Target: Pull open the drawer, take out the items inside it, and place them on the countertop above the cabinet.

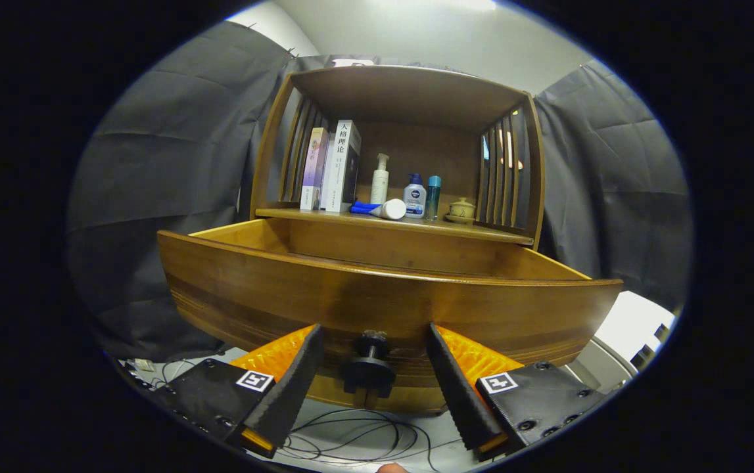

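The wooden drawer stands pulled out from the cabinet toward me, its front panel close ahead. Its inside is hidden behind the front panel. A black knob sticks out of the panel's lower middle. My gripper is open, its two orange-and-black fingers standing on either side of the knob without touching it. Above the drawer runs the countertop, a shelf inside the wooden cabinet. On it lies a white tube with a blue cap.
On the countertop stand two books at the left, a white pump bottle, a blue-capped bottle, a slim teal bottle and a small lidded ceramic cup. Slatted sides close in the shelf. Cables lie on the floor below.
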The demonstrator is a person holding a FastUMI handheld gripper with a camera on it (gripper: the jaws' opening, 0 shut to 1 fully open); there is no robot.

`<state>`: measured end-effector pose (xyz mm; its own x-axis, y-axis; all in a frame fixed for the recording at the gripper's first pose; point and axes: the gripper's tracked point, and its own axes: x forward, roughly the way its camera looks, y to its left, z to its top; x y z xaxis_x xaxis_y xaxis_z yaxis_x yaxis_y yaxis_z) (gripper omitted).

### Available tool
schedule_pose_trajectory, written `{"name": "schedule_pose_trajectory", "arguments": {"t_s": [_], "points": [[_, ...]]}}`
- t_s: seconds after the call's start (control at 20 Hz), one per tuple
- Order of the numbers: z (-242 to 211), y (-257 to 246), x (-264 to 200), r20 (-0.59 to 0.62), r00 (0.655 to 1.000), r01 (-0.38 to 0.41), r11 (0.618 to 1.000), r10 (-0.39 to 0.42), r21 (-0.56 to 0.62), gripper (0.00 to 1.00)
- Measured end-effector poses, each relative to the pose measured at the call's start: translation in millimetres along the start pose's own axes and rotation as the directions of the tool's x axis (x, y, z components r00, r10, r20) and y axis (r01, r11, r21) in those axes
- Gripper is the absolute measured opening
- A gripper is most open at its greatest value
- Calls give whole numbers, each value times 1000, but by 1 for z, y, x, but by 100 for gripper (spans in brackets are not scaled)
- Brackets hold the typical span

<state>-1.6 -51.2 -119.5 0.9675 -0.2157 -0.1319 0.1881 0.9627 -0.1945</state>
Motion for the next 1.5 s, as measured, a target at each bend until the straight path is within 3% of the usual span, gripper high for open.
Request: {"name": "schedule_pose_trajectory", "arguments": {"t_s": [0.7,1.5], "points": [[6,-2,25,11,999,42,998,-43,40,98],[35,-6,111,-27,999,37,993,-34,110,99]]}}
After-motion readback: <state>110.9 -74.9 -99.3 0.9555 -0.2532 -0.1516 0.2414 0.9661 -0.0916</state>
